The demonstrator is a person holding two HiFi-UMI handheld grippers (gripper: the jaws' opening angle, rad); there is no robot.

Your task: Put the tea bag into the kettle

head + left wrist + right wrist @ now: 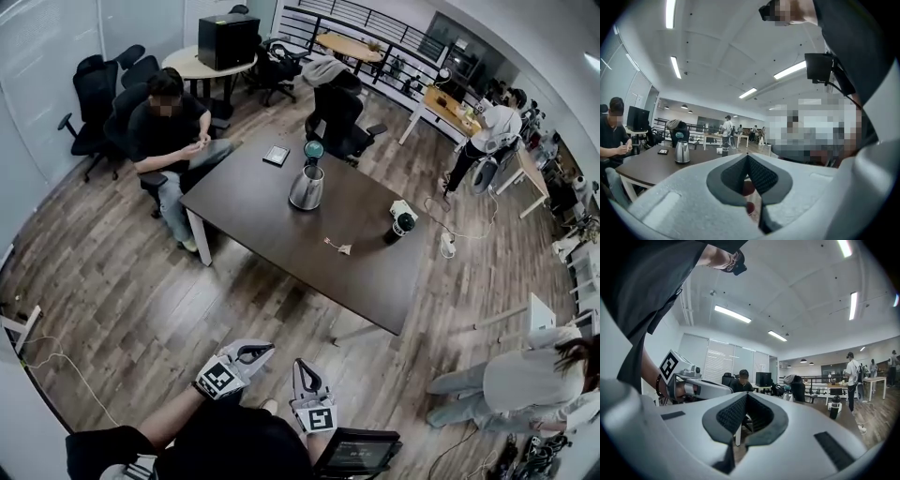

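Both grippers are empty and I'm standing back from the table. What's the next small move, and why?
Probably step up to the table: the tea bag lies on it near the kettle, well beyond the left gripper and right gripper, both shut and empty.

Dark table (253, 211) w/ black bottle (401, 228), maybe a phone (276, 156); seated person (169, 131) at left.

From here the kettle (307, 188) near the bench's (267, 225) far edge reads as glossy polished metal, and the bench top is dark and matt. The tea bag (339, 247) looks papery, I think. Left gripper (747, 156) and right gripper (746, 395): matt white plastic, jaws faced dark and ribbed.
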